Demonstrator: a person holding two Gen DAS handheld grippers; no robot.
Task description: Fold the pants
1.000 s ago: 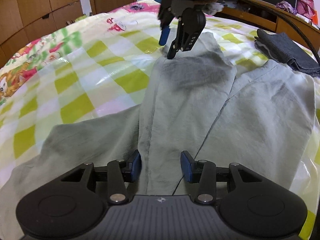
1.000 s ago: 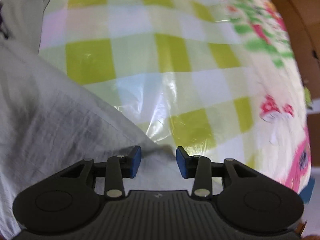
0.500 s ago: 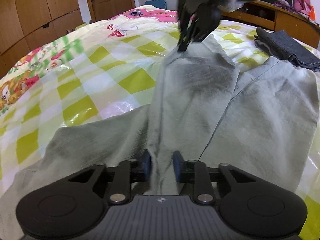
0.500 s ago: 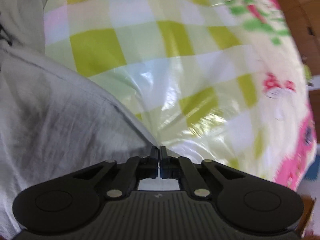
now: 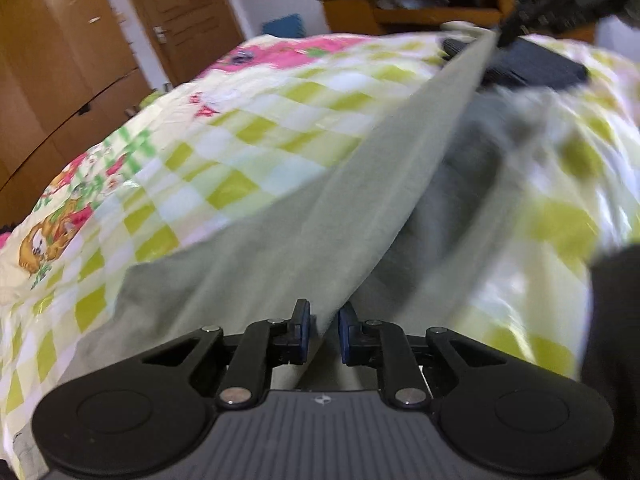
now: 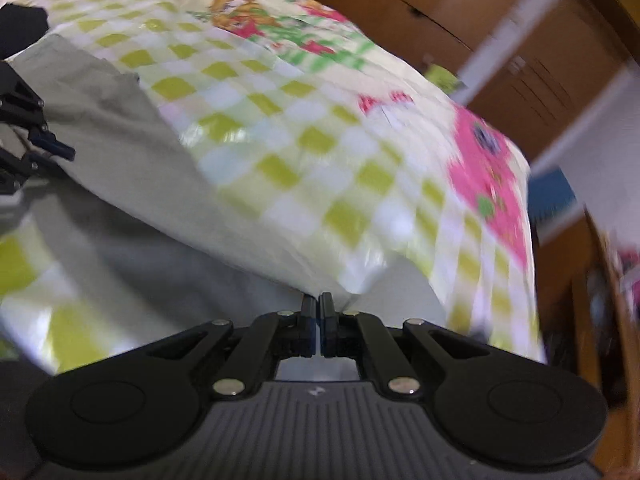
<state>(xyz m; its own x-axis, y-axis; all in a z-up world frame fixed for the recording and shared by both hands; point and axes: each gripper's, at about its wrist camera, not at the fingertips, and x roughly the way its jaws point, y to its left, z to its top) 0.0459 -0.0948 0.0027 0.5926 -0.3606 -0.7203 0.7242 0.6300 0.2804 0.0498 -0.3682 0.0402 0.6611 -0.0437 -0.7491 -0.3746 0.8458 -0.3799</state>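
Observation:
The light grey-green pants [image 5: 360, 200] lie on a bed with a green-checked cover [image 5: 240, 140]. One long edge of them is lifted into a taut ridge between the two grippers. My left gripper [image 5: 326, 326] is closing, and its blue pads pinch the near end of that ridge. My right gripper [image 5: 506, 36] holds the far end high at the top right. In the right wrist view its jaws [image 6: 319, 316] are shut, with the pants [image 6: 120, 140] stretching away from them. The left gripper [image 6: 52, 148] shows at that view's left edge.
A dark folded garment [image 5: 532, 68] lies on the bed behind the raised edge. Wooden wardrobes [image 5: 52, 60], a door [image 5: 188, 20] and a wooden desk [image 5: 420, 0] stand beyond the bed. A dark blurred shape [image 5: 616, 340] fills the right edge. The bed's edge [image 6: 532, 240] drops off at the right.
Both grippers closed on the pants, the right at the far hem. Both then rose and swung sideways, pulling the edge off the bed into a taut ridge. Both views have rolled.

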